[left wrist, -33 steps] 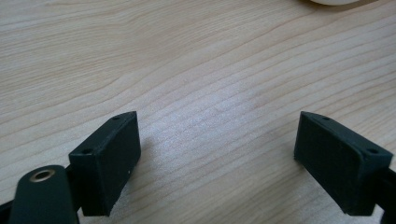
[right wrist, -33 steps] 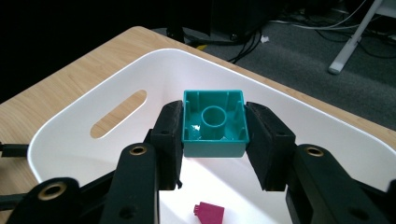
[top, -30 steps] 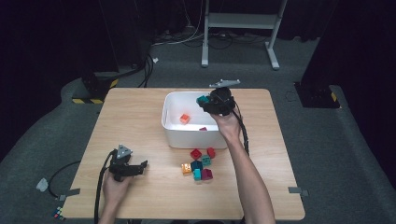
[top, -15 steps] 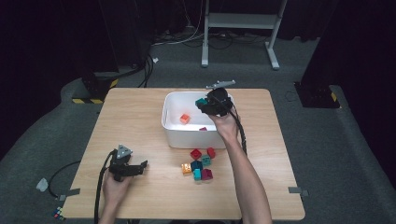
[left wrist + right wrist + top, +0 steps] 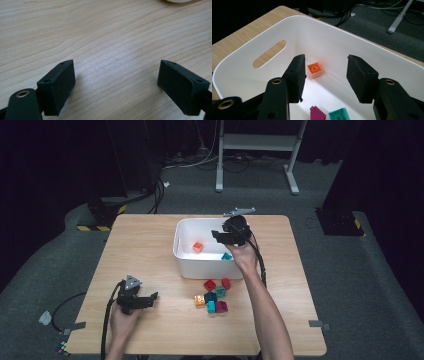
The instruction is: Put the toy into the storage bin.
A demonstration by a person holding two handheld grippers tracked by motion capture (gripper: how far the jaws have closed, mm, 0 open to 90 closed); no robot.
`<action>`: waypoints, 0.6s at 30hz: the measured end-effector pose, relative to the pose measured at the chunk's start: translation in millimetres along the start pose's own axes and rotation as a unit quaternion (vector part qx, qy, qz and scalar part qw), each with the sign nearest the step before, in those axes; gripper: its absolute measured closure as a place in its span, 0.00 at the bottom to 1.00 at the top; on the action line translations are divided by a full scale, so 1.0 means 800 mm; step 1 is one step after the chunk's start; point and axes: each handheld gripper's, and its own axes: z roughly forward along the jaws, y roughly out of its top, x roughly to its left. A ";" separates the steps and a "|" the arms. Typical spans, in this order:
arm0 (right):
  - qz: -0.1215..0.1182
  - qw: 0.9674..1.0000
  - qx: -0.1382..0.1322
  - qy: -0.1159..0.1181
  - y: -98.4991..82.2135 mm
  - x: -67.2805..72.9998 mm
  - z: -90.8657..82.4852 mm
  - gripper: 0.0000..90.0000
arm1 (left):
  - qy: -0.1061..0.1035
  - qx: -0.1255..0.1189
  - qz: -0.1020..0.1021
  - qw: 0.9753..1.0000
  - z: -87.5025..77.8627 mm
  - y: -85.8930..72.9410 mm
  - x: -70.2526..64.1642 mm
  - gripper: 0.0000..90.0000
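Your right gripper [image 5: 218,236] hangs over the white plastic bin [image 5: 186,261] at the far middle of the light wooden counter [image 5: 150,245], and its fingers have just been opening: in the right gripper view they stand apart with nothing between them. Beneath them, on the bin floor, lie a teal toy brick [image 5: 339,115] and a magenta toy brick [image 5: 317,113] side by side, with an orange toy brick [image 5: 315,69] farther in. Your left gripper [image 5: 152,298] rests near the counter's near left corner, fingers spread wide over bare wood. A cluster of loose red, teal, orange and magenta bricks [image 5: 213,296] sits just in front of the bin's near wall.
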 end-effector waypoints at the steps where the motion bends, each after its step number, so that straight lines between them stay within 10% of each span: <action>1: 0.000 1.000 -0.003 0.001 0.000 -0.001 -0.002 0.53 | 0.000 0.000 0.000 1.000 0.000 0.000 0.000 0.16; 18: 0.008 0.997 -0.063 0.036 -0.010 -0.011 -0.049 0.33 | 0.000 0.001 0.002 1.000 0.000 0.000 0.000 0.16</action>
